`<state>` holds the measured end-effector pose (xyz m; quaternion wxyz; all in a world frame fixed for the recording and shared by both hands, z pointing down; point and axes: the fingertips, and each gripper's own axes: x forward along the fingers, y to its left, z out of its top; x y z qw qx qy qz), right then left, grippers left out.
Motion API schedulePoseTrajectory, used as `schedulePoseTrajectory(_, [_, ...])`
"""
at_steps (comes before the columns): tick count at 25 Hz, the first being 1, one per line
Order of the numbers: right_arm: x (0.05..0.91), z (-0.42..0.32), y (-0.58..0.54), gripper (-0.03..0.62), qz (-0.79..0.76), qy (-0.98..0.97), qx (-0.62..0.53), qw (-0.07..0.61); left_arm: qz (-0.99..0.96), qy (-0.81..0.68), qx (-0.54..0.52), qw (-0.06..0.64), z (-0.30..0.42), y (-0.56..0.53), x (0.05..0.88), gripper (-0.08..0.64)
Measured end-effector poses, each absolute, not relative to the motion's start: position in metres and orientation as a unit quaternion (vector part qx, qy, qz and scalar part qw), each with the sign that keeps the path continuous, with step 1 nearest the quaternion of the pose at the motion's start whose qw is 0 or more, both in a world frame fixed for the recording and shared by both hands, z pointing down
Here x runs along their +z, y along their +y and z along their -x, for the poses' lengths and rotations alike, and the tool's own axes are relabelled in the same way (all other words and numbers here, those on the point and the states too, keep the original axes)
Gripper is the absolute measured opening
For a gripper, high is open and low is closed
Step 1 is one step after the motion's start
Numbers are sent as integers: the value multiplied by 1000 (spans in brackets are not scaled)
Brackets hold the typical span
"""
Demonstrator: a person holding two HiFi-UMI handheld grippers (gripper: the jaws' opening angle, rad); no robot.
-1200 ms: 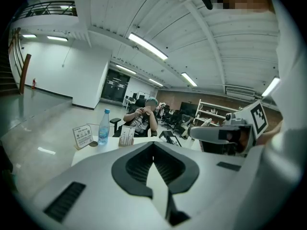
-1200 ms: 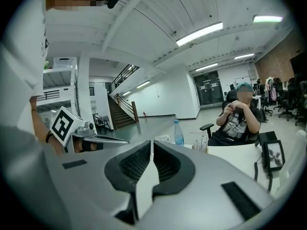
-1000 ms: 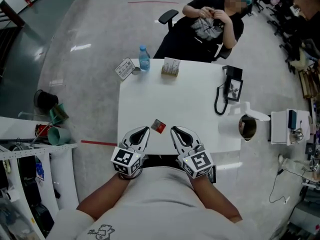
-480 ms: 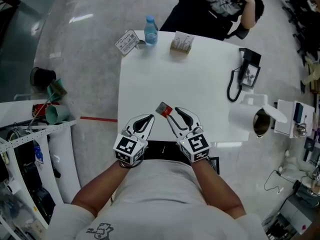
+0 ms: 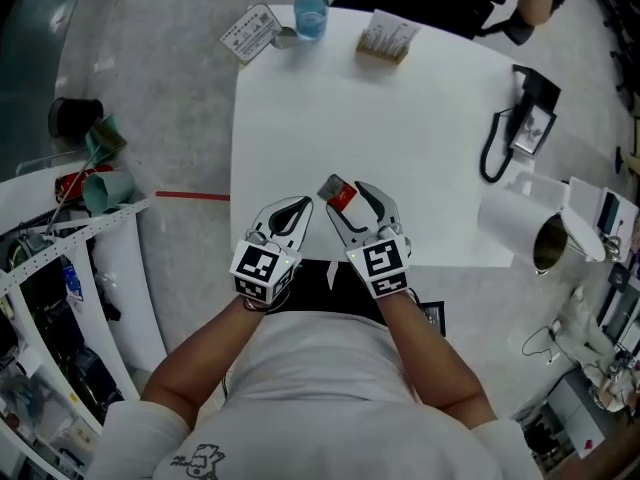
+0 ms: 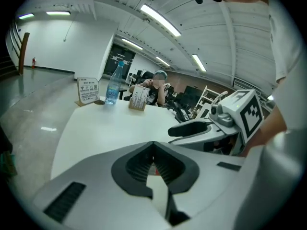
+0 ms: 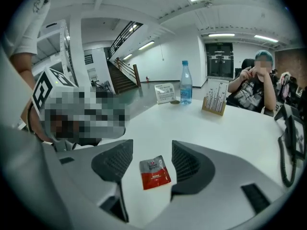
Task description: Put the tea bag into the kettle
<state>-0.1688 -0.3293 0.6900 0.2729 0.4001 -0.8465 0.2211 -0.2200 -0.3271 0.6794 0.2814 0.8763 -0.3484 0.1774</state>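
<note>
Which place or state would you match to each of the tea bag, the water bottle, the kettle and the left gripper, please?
Things:
1. tea bag
2. water bottle
3. kettle
4. left gripper

Places or states:
A. upright at the far left corner of the table
B. jaws shut
C. flat on the table between the open jaws of the right gripper
D. at the table's right edge, lid open

Pairs: 1-C, 2-A, 3-D, 4-B.

The right gripper's jaws have just been opening. The tea bag lies between them, and neither pad touches it.
</note>
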Motion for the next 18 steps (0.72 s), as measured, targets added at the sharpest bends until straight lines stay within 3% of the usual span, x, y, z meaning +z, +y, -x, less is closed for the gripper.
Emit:
schedulePoseTrajectory(12, [770,178,-319,278,-361,-818,222,389,-856,-355,182,329,226,-323,721,9])
schedulePoseTrajectory(18, [777,178,-319,278,-370,-810,218,400,-850,-356,183,342,230,-319,730,9])
